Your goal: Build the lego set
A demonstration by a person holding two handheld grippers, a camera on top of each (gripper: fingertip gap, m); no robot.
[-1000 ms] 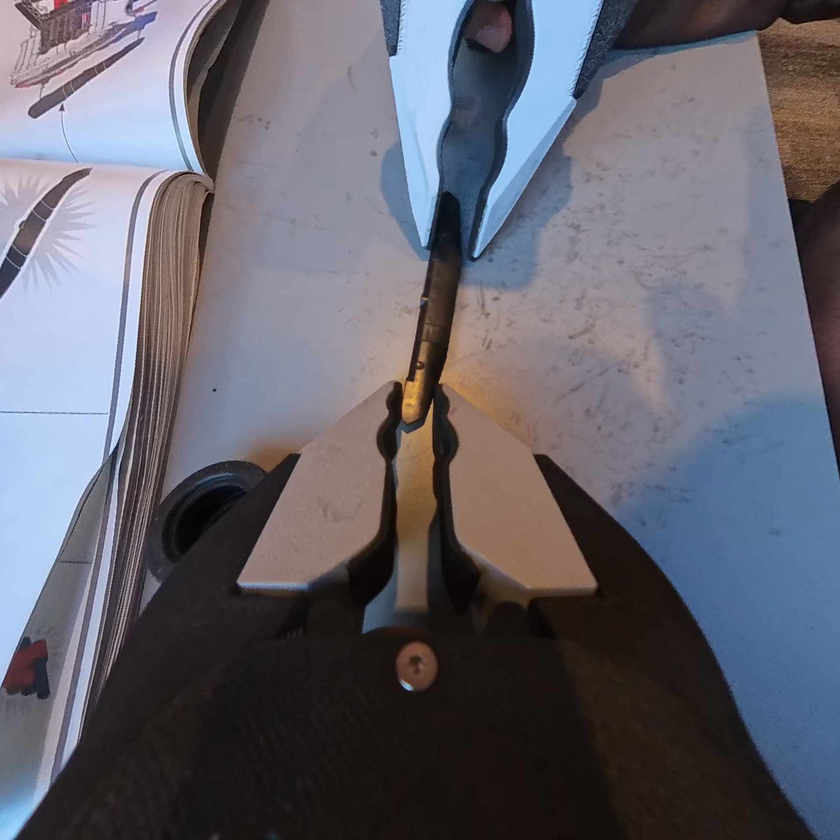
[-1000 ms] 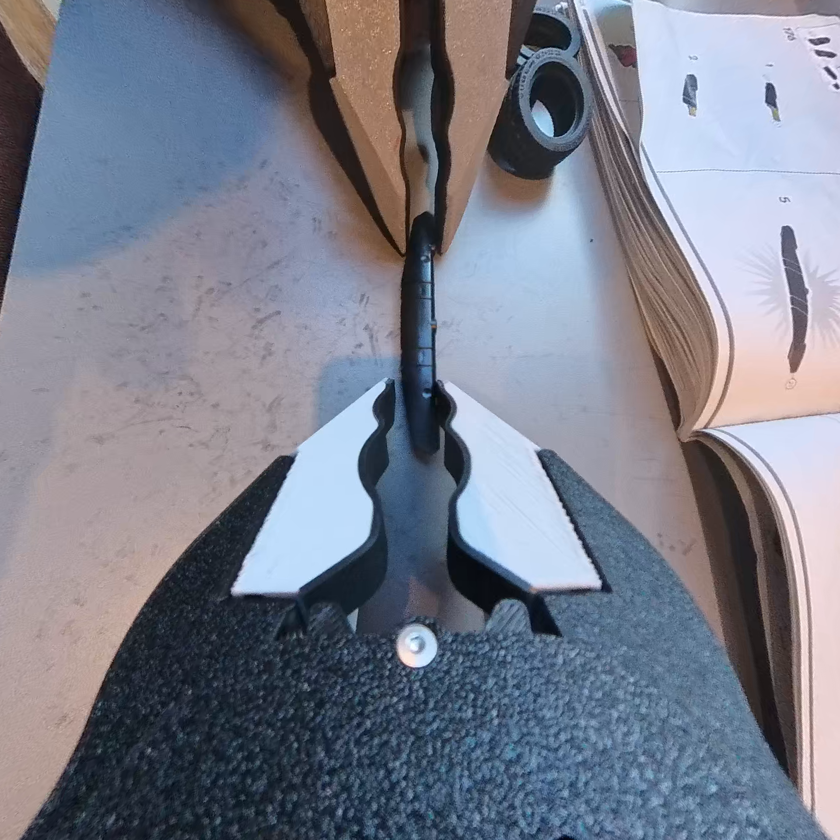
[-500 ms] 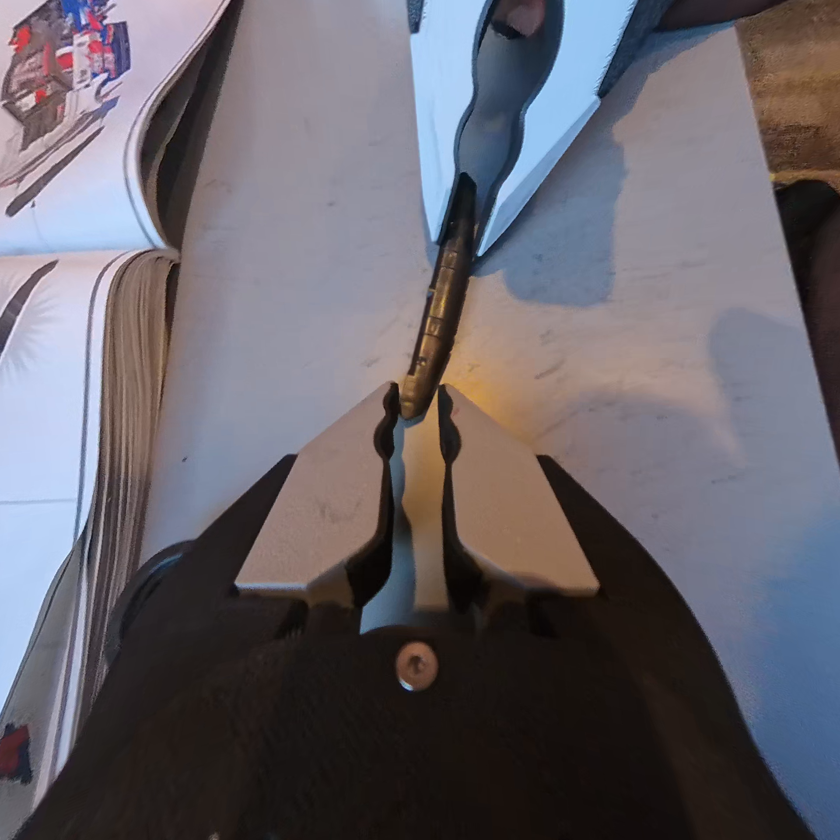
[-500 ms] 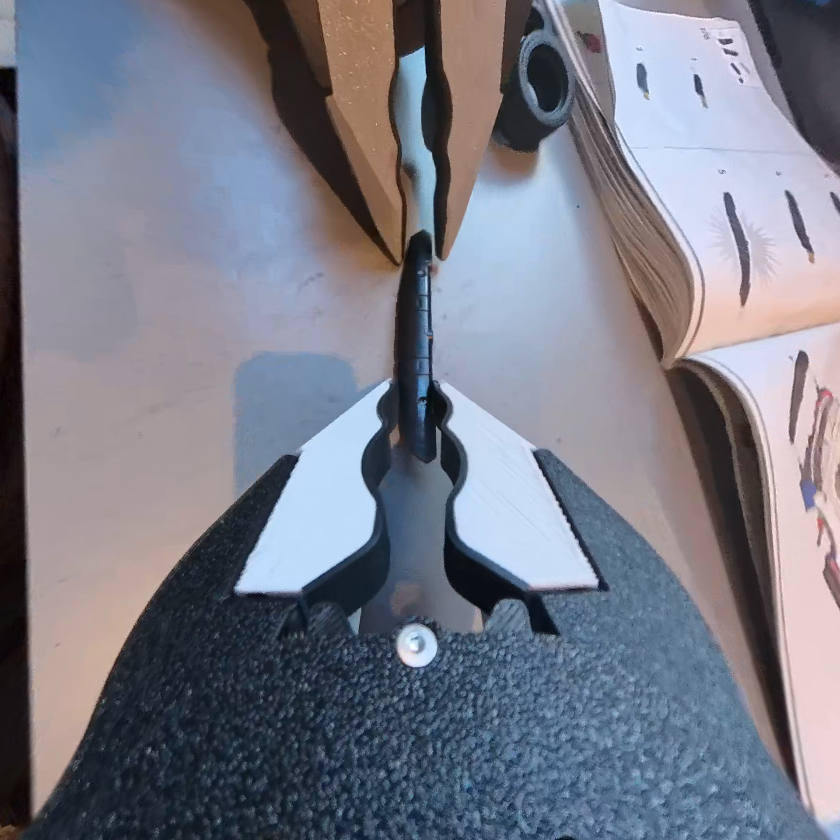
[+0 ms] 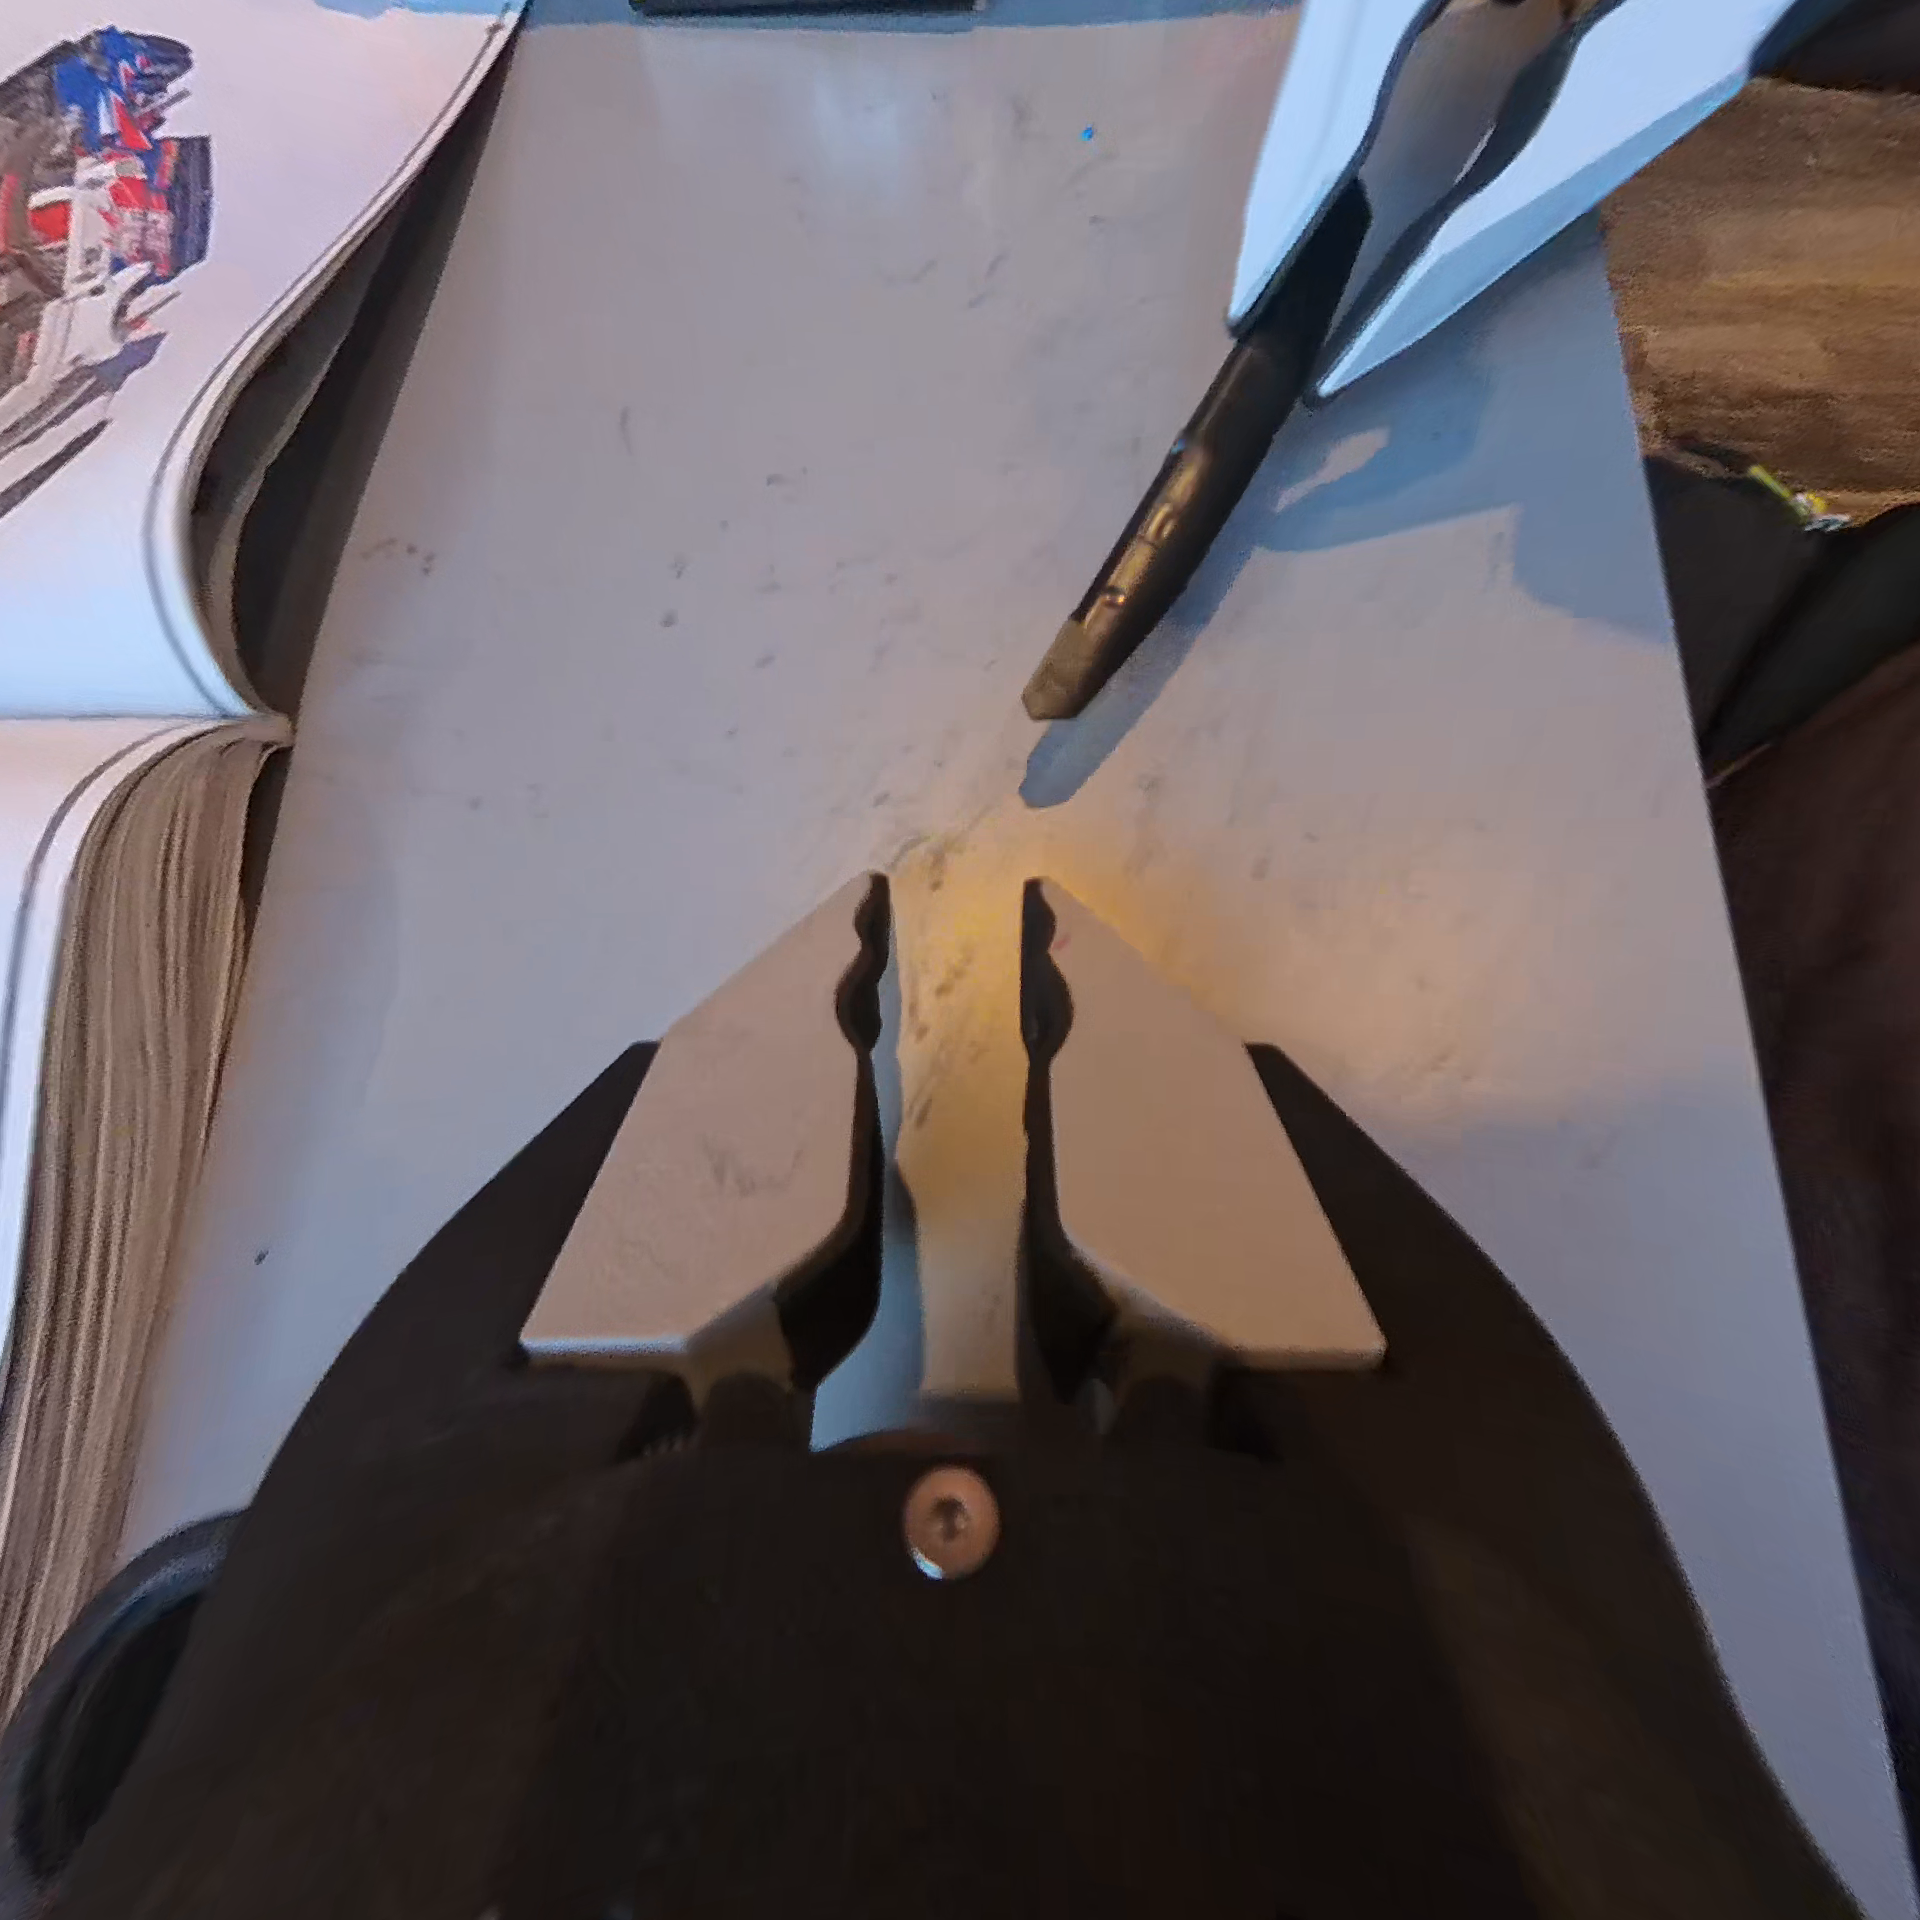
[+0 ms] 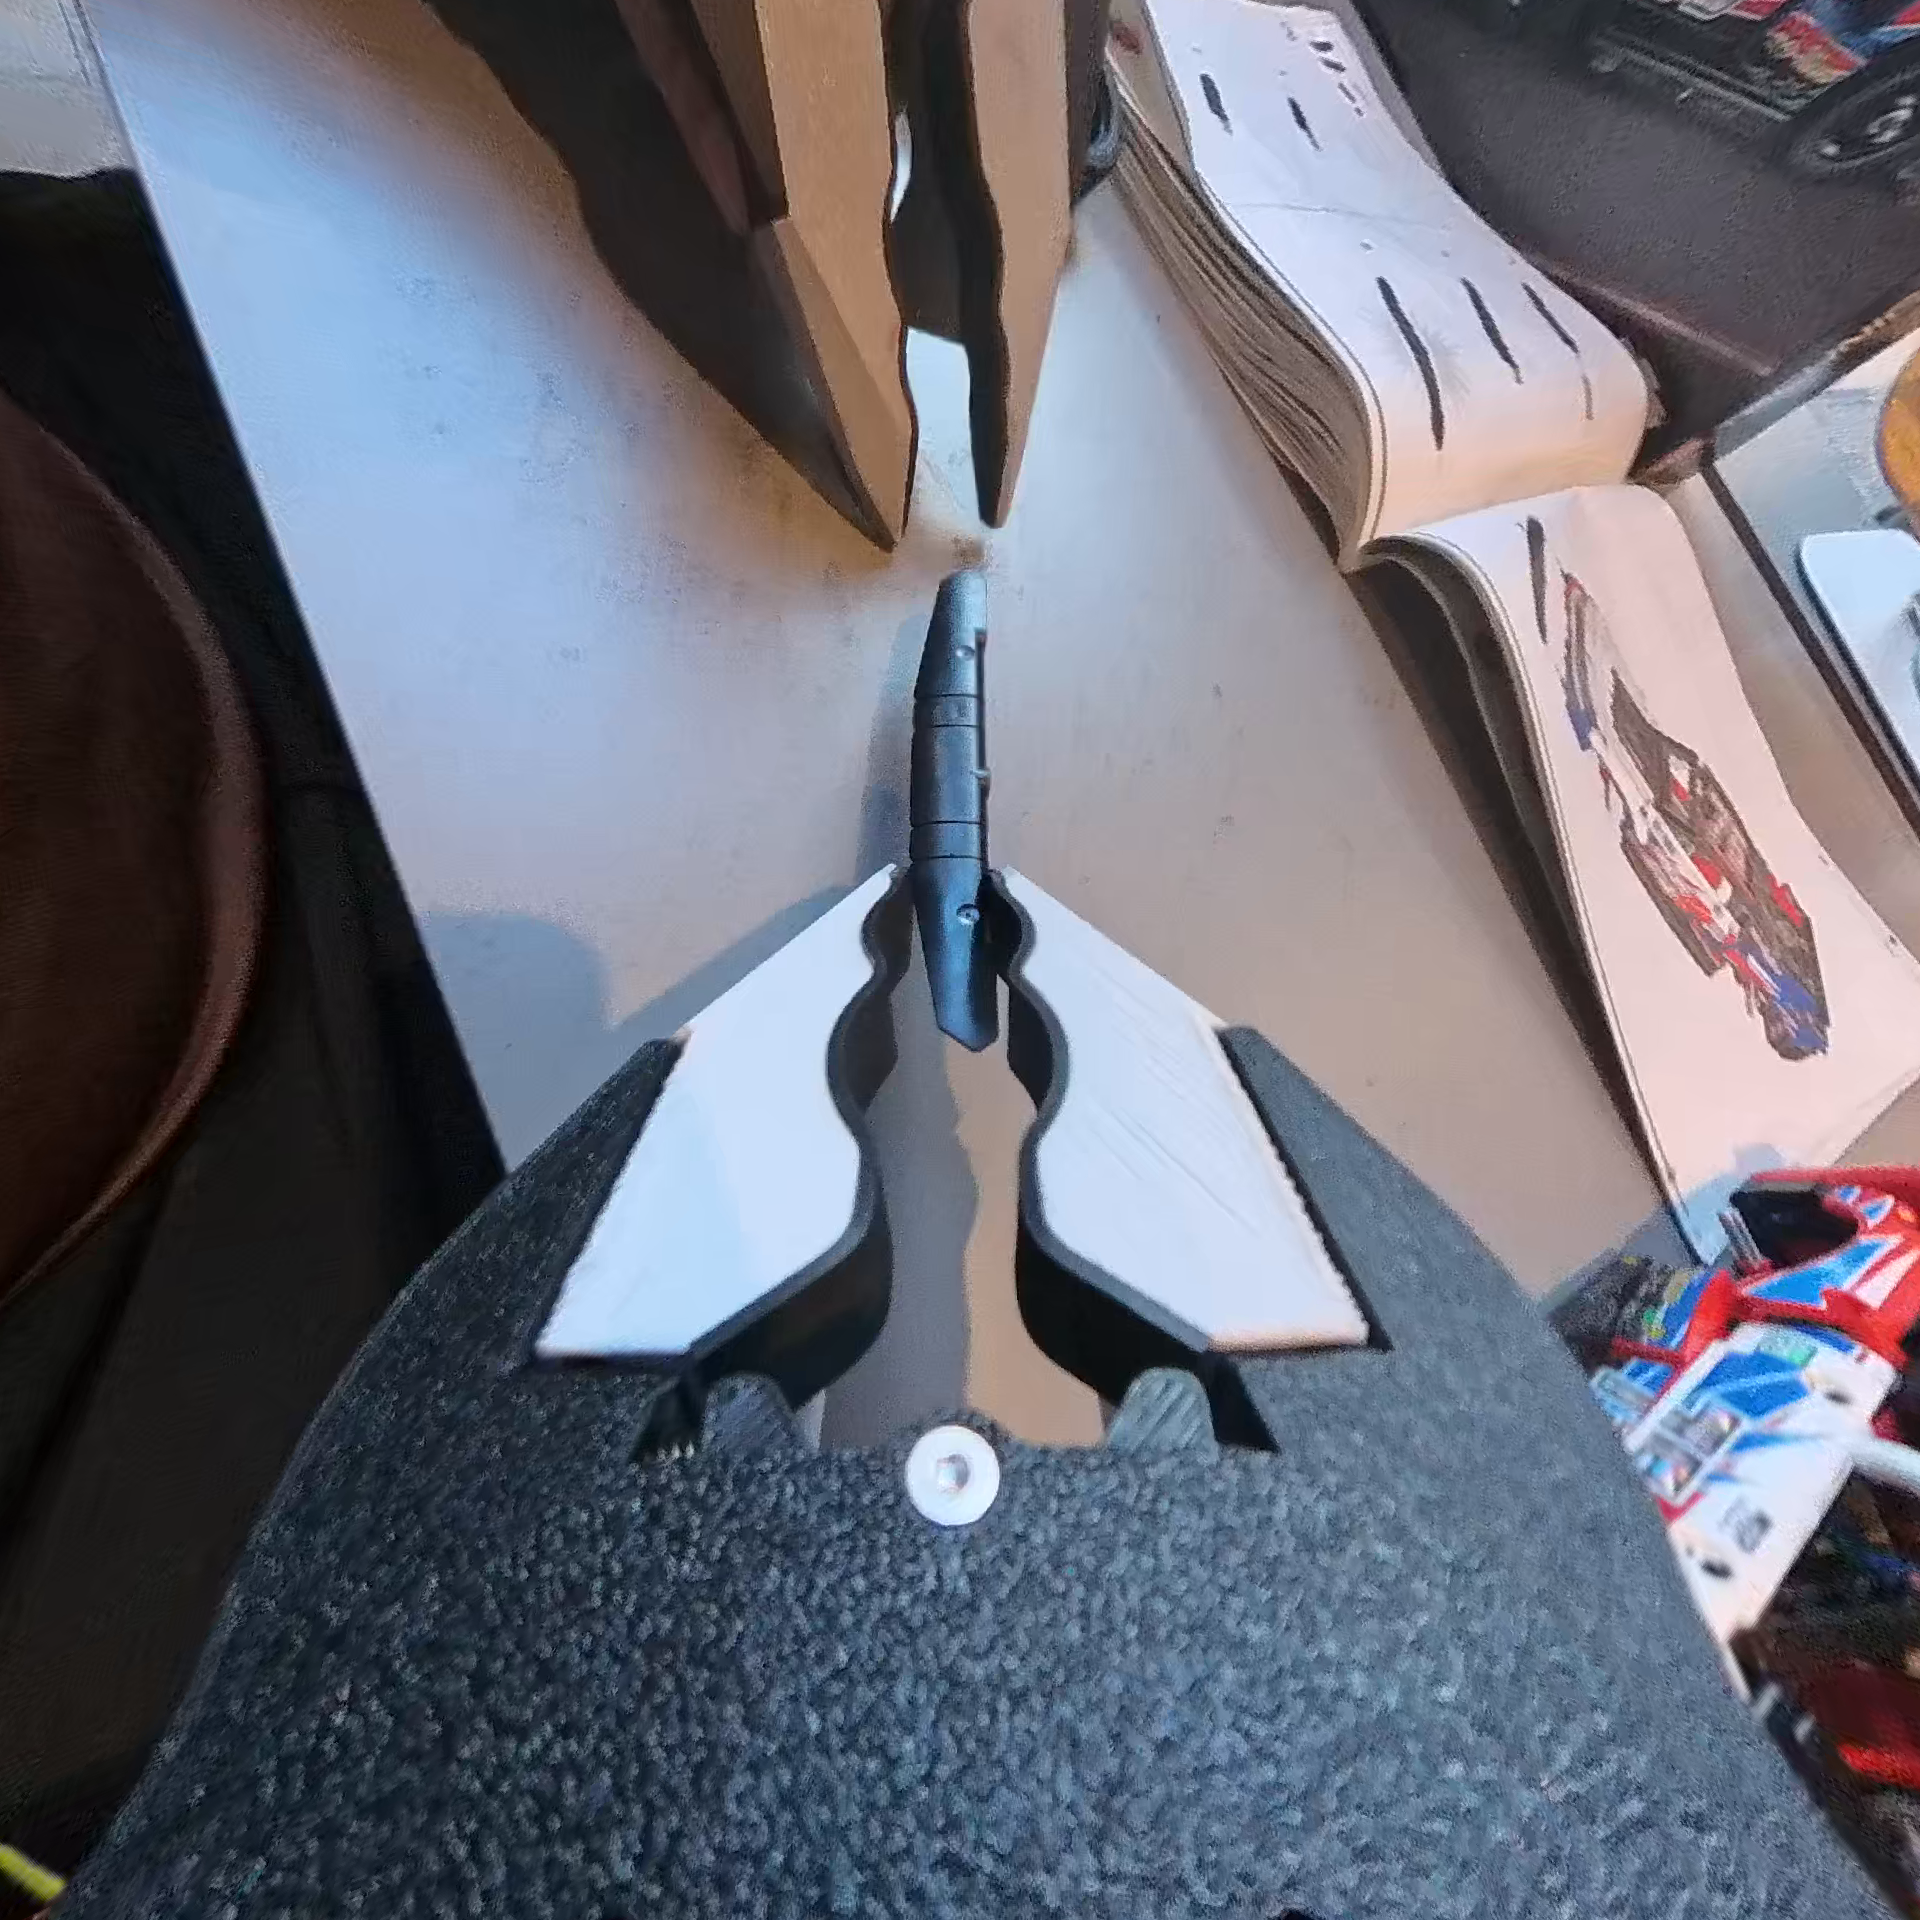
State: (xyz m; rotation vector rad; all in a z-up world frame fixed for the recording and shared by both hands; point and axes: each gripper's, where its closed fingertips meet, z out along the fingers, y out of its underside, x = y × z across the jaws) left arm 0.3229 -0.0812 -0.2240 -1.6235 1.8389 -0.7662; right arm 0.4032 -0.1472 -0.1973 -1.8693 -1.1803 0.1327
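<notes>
A long, thin black lego piece [image 6: 948, 769] is held at one end by my right gripper [image 6: 948, 878], which is shut on it. The piece sticks out forward above the white table [image 6: 520, 520]. In the left wrist view the same piece [image 5: 1164, 520] hangs from the right gripper [image 5: 1288, 353] at the upper right, its free tip just above the table. My left gripper [image 5: 956, 888] is open and empty, with a narrow gap between the fingers. In the right wrist view the left gripper [image 6: 940, 530] sits just beyond the piece's free tip, not touching it.
An open instruction booklet [image 5: 104, 520] lies on the left of the left wrist view and also shows in the right wrist view [image 6: 1403, 364]. A red, white and blue lego car [image 6: 1766, 1403] stands at the lower right. A dark tyre [image 5: 104, 1662] lies by the booklet. Across from one pair of fingers to the other is roughly 11 cm.
My left gripper has let go of the black piece's tip and opened a little. The two grippers have drawn apart, and the right gripper keeps the piece.
</notes>
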